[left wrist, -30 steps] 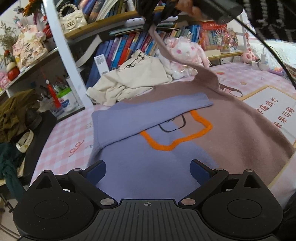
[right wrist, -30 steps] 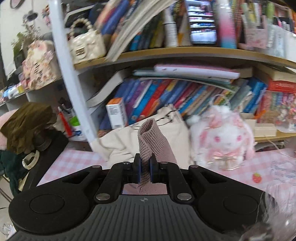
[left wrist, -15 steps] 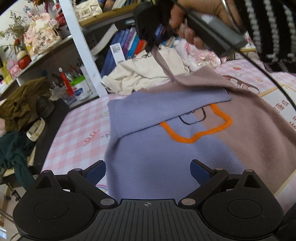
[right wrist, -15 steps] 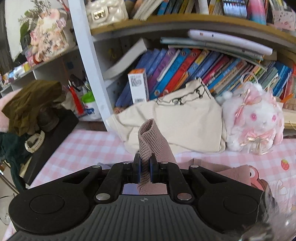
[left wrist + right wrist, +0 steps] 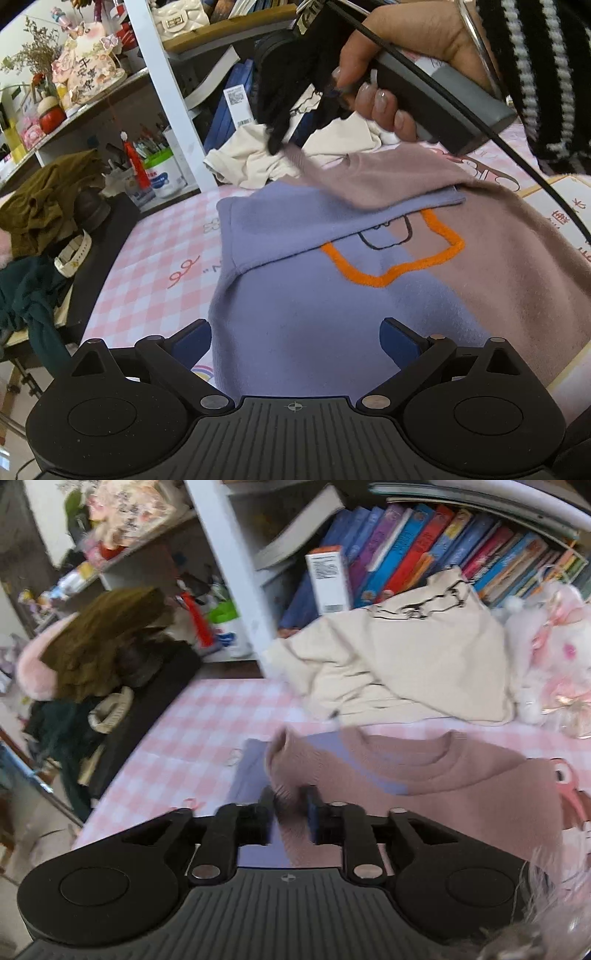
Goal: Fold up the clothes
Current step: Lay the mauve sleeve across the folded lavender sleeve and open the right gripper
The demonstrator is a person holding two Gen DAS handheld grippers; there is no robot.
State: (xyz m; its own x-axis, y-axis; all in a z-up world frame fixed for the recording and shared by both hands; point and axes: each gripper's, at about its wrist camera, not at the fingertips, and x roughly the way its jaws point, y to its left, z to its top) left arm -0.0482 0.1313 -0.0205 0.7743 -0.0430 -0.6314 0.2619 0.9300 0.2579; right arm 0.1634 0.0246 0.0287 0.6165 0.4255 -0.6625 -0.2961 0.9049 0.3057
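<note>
A sweater, half lavender and half dusty pink with an orange outline (image 5: 391,266), lies on the pink checked table (image 5: 159,258). Its lavender sleeve (image 5: 314,218) is folded across the chest. My right gripper (image 5: 275,147) holds the pink sleeve (image 5: 369,181) and has it low over the lavender sleeve. In the right wrist view the jaws (image 5: 290,808) stand slightly apart with the pink sleeve cuff (image 5: 284,760) between them. My left gripper (image 5: 295,338) is open and empty above the sweater's lavender hem.
A cream garment (image 5: 399,664) is heaped at the table's back by a bookshelf (image 5: 424,546) and a plush rabbit (image 5: 554,657). An olive cloth (image 5: 40,206) and dark green clothes (image 5: 29,295) sit on a black stand left. A white shelf post (image 5: 162,92) rises behind.
My right gripper has carried the pink sleeve down and to the left over the sweater, and its jaws have loosened around the cuff. My left gripper has stayed open over the hem.
</note>
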